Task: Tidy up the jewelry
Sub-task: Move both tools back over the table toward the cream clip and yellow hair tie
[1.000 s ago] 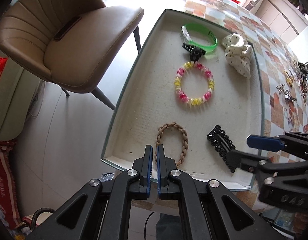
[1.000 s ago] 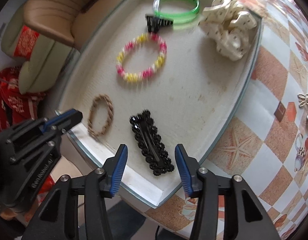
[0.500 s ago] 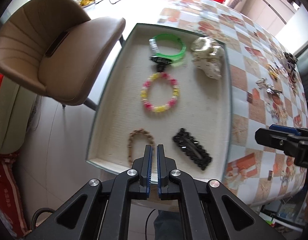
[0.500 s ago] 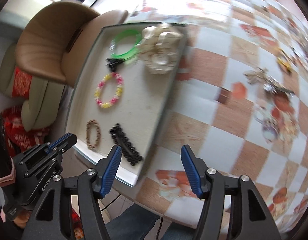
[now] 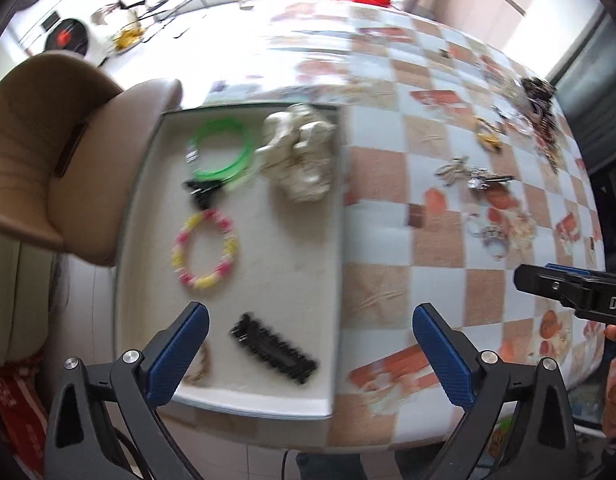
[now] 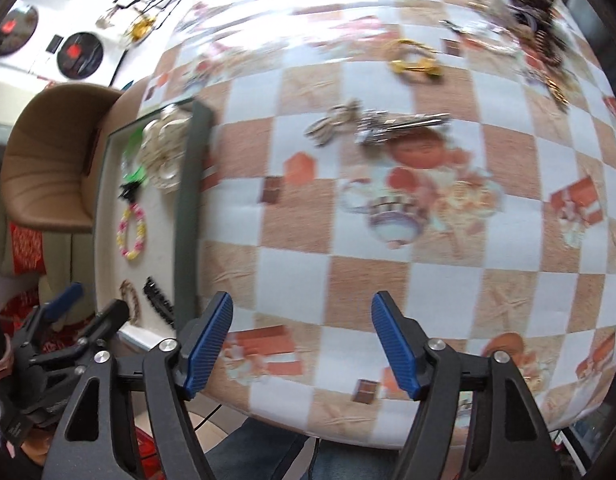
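A shallow white tray (image 5: 335, 240) on the checkered table holds a green bangle (image 5: 224, 148), a black clip (image 5: 204, 196), a pink-and-yellow bead bracelet (image 5: 206, 252), a cream scrunchie (image 5: 300, 156), a black beaded hair clip (image 5: 274, 350) and a brown braided bracelet (image 5: 202, 364). My left gripper (image 5: 309, 354) is open and empty, above the tray's near right corner. My right gripper (image 6: 302, 344) is open and empty over the bare tablecloth right of the tray (image 6: 190, 208). Loose silver hair clips (image 6: 371, 124) and a gold piece (image 6: 415, 60) lie further out.
A tan padded chair (image 5: 48, 152) stands left of the table. A heap of dark and gold jewelry (image 6: 535, 4) lies at the far right of the table. The table's near edge runs just under both grippers.
My left gripper has opened wide and pulled back from the braided bracelet, which stays in the tray. My right gripper has swung right, away from the tray, towards the loose jewelry.
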